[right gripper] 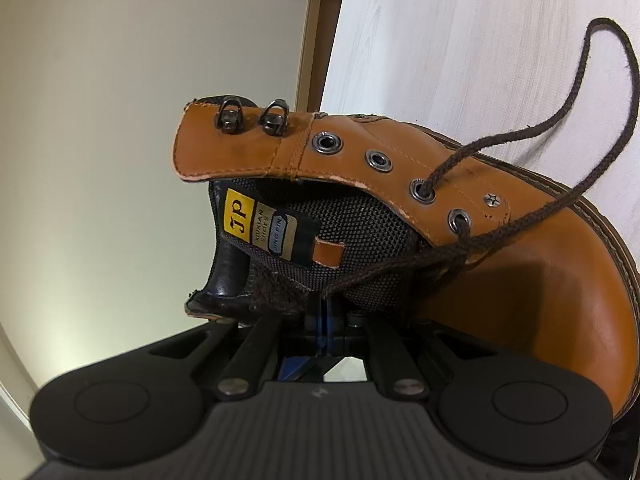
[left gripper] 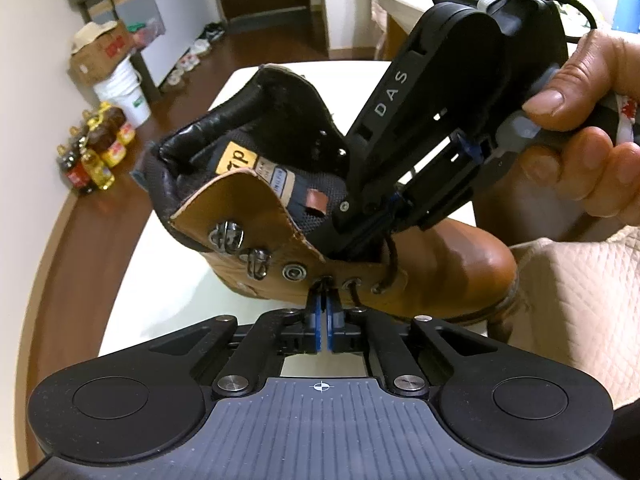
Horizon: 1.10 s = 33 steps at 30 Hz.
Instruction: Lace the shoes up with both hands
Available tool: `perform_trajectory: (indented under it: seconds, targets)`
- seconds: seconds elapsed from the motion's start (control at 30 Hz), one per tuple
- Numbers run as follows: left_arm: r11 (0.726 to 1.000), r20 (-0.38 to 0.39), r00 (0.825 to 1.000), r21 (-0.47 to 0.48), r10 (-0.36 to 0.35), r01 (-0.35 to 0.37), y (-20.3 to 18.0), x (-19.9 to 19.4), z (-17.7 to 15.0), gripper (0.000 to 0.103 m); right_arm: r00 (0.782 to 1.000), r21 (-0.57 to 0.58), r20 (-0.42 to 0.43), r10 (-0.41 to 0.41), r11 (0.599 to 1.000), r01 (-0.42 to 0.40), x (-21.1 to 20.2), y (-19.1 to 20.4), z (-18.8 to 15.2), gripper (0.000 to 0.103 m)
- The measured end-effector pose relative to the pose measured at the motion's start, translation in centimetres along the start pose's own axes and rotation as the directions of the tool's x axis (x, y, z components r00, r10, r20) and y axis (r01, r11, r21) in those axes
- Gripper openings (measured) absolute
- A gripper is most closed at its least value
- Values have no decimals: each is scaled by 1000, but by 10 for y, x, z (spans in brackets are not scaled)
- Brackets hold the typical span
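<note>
A tan leather boot (left gripper: 440, 264) lies on its side on the white table (left gripper: 180, 260), tongue and label showing. My left gripper (left gripper: 325, 286) is shut, its blue pads pinching a dark bit of lace at an eyelet on the near flap. A hand (left gripper: 580, 120) holds my right gripper (left gripper: 356, 248), which reaches down into the boot's opening. In the right wrist view, the right gripper (right gripper: 325, 308) is shut on the dark brown lace (right gripper: 520, 148) over the mesh tongue. The lace loops out from the two lowest eyelets of the boot (right gripper: 540, 300).
A quilted beige cover (left gripper: 572, 300) lies at the right, against the boot's toe. On the floor to the left stand several oil bottles (left gripper: 94, 148), a white bucket (left gripper: 124, 96) and a cardboard box (left gripper: 100, 50). The table's left edge is close to the boot's collar.
</note>
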<state>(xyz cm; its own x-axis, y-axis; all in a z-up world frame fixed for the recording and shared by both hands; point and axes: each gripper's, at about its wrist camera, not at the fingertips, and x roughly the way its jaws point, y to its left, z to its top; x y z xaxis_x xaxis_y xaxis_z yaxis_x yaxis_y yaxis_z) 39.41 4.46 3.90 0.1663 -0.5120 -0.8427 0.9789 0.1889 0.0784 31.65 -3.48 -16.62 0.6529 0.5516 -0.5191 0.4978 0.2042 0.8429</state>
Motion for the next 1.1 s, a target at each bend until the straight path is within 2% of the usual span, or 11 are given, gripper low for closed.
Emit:
perform_trajectory:
  seconds: [0.13,0.23,0.33,0.43,0.53,0.57,0.63,0.73,0.9,1.0,1.1]
  targets:
    - [999,-99,995,53,2,3,3,-18,-27,2,999,-2,45,-1,1000,1,-14,-2,-6,8]
    - [993,-236,970,114,58,-32,12,-30,-63,2,995,16,103,-1,1000,-1,-32,-9,-14,9]
    - [982,-410,899,159,156,-98,35,-38,-106,2,988,41,152,-17,999,11,-49,-19,-21,11]
    - [956,-549,785,206,288,-208,66,-46,-145,2,982,63,182,-49,997,38,-65,-32,-26,11]
    - [942,-623,709,187,332,-277,96,-58,-170,2,981,62,180,-72,996,61,-80,-43,-24,11]
    - [938,-637,691,194,342,-285,101,-60,-175,2,981,57,180,-77,996,68,-79,-44,-23,11]
    - [932,-643,676,211,360,-296,109,-64,-183,2,981,47,175,-86,996,79,-80,-40,-28,11]
    - [933,-636,683,217,358,-287,122,-66,-190,2,980,55,174,-96,995,88,-73,-26,-46,11]
    - [937,-597,722,227,348,-265,156,-57,-206,2,973,47,203,-110,994,102,-56,-11,-85,11]
    - [943,-555,763,213,331,-254,186,-47,-214,2,962,58,239,-133,991,123,-26,3,-109,11]
    - [952,-493,817,211,298,-220,207,-40,-214,2,957,74,247,-155,987,141,15,13,-134,14]
